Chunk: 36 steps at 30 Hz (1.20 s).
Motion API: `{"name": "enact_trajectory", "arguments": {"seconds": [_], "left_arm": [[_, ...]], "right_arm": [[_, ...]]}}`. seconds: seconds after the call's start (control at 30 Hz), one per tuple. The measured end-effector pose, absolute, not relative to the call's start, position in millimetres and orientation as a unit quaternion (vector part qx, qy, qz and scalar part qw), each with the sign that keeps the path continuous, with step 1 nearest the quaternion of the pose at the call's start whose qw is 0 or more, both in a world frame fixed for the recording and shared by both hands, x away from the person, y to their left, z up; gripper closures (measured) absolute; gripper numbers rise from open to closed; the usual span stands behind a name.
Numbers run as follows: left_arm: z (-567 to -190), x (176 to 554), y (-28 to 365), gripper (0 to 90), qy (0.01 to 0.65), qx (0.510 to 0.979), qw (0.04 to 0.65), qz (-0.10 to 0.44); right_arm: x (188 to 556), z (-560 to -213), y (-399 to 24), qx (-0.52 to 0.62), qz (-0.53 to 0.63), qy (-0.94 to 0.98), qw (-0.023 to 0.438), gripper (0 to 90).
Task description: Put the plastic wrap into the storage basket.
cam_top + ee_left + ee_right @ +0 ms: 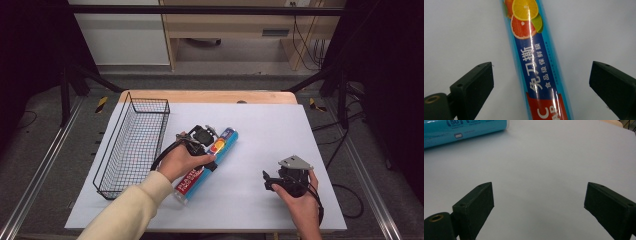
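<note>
My left tongs (541, 82) hang released astride the blue cylindrical cling-film roll (537, 65), lying mid-surface (280, 130) beside the black wire basket (132, 145); my right tongs (539, 207), released, hover near the front-right corner.

**Three cameras, one shared roll**

The high view looked forward and down from above the person's side, far enough to take in the whole counter (280, 130), the wire basket (131, 145) at the left and the floor behind it.

The left gripper view looked steeply down along its own two jaws, very near to the blue roll (536, 65), so that the print on it was readable. The high view showed this same roll (210, 162) small, in the middle.

The right gripper view looked low and flat across the counter (544, 170), and caught one end of the roll (464, 131) at its upper left corner.
</note>
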<state>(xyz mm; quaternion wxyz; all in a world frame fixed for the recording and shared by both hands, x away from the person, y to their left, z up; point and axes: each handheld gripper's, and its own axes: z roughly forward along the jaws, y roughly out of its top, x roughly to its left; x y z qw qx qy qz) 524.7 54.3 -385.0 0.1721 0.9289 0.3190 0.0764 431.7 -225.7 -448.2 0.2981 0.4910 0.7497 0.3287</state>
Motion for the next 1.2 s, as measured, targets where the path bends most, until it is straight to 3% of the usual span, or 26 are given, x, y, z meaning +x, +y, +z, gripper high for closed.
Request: {"name": "enact_trajectory", "arguments": {"seconds": [1.2], "left_arm": [[-428.3,544.5,36.8,17.4,0.342,0.93,0.128,0.047]], "right_arm": [[431.6,-448.7,-223.2,0.487,0.33,0.756,0.287,9.4]]}}
